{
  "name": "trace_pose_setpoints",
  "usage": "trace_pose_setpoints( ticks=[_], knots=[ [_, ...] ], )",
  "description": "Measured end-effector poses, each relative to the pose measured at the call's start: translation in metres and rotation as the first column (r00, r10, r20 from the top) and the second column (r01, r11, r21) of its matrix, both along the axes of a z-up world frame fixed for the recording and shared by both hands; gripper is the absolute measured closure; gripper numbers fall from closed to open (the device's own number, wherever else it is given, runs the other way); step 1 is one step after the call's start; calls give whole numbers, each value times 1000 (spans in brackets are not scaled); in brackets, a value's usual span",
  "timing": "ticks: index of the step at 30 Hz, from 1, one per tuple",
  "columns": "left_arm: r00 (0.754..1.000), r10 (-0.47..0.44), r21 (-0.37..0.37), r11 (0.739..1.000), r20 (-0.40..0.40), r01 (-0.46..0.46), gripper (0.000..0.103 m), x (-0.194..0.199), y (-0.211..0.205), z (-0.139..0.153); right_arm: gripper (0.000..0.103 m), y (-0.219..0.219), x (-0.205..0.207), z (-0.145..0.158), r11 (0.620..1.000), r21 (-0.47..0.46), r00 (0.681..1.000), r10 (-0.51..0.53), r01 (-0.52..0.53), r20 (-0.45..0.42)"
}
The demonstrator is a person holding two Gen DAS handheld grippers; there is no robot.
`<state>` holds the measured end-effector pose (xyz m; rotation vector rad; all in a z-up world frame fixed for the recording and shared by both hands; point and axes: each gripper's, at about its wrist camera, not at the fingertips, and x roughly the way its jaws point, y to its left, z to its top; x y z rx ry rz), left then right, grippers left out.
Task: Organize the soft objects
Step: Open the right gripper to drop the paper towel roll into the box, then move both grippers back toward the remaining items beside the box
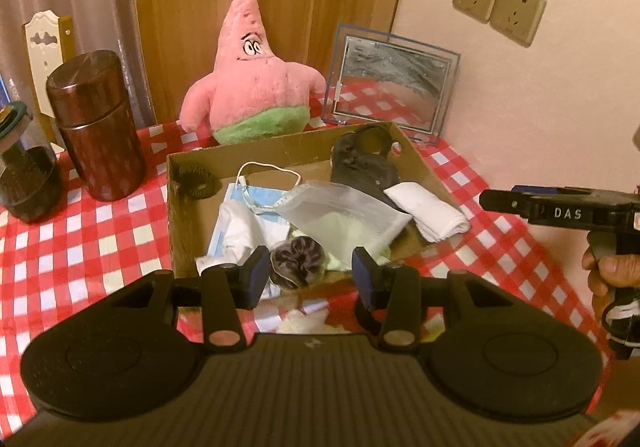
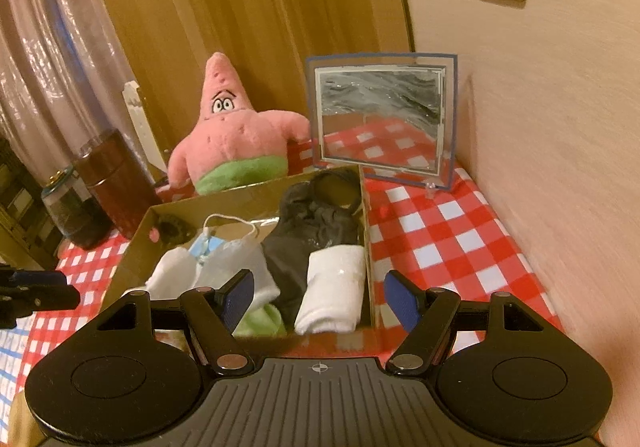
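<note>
Cardboard box [image 1: 182,207] on the checked counter [image 1: 100,239], holding a rolled white towel [image 2: 334,287] against its right wall, dark cloth [image 2: 316,231] behind the towel, a clear bag [image 1: 344,219], a face mask [image 1: 256,203] and a dark scrunchie [image 1: 298,261] at its near edge. Left gripper [image 1: 311,275] half spread over the box's near edge, scrunchie between the pads but not visibly pinched; right gripper [image 2: 318,301] spread wide, empty, just in front of the towel. Pink starfish plush [image 1: 256,75] upright behind the box
</note>
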<state>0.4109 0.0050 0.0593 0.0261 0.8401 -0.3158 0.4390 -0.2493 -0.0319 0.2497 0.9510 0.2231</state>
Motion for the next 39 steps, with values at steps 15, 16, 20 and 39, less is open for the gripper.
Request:
trace_pose_setpoints(
  ticks=[15, 16, 20, 39],
  knots=[
    [995, 88, -74, 994, 51, -84, 54, -118, 17, 36, 31, 18, -92, 71, 999, 37, 998, 37, -39, 54],
    [994, 91, -76, 993, 53, -87, 54, -127, 18, 38, 31, 19, -99, 75, 998, 41, 998, 38, -40, 57],
    [993, 102, -90, 991, 61, -97, 49, -158, 18, 42, 31, 24, -130, 89, 997, 65, 997, 39, -43, 64],
    [992, 127, -107, 986, 15, -124, 39, -257, 10, 25, 31, 24, -241, 104, 998, 48, 998, 50, -52, 42]
  ],
)
